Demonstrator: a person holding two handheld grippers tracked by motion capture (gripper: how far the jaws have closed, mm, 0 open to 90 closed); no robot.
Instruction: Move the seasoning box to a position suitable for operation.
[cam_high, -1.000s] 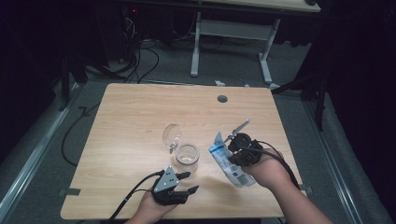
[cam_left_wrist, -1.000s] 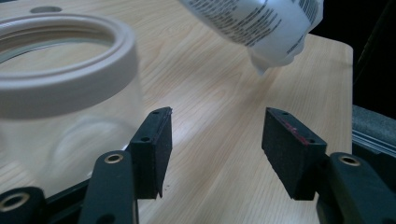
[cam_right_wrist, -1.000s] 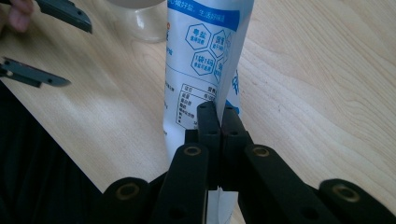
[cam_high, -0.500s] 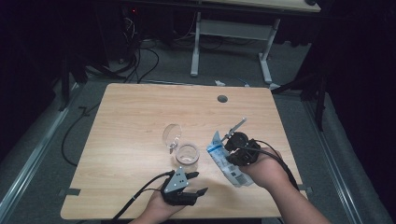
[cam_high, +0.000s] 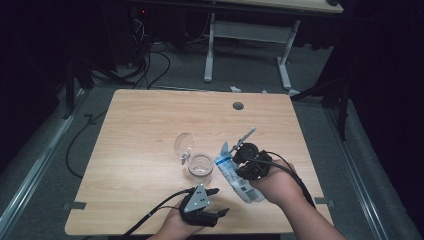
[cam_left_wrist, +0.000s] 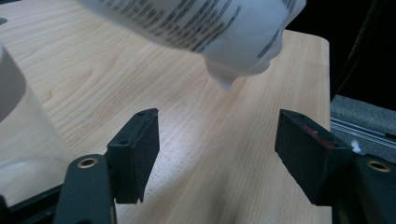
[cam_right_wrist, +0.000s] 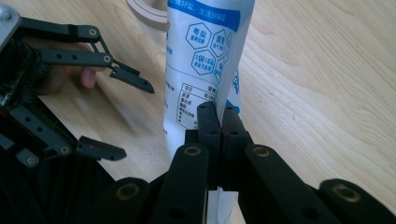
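While the white printed pouch (cam_high: 239, 176) is pinched at one edge between the closed jaws of the right hand-held gripper (cam_high: 243, 159), it hangs slanted above the bench (cam_high: 145, 125), with its lower corner ahead of and above the left hand-held gripper (cam_high: 216, 202). That one has just been opening its jaws and now stands wide, nothing between the pads. Beyond the left hand-held gripper and just beside the pouch sits a clear glass jar (cam_high: 201, 166), its hinged lid (cam_high: 183, 145) flipped up and back. The step looks like getting a second grip on the pouch to open or tip it. Next, the left hand-held gripper likely needs to rise to the free corner and close on it.
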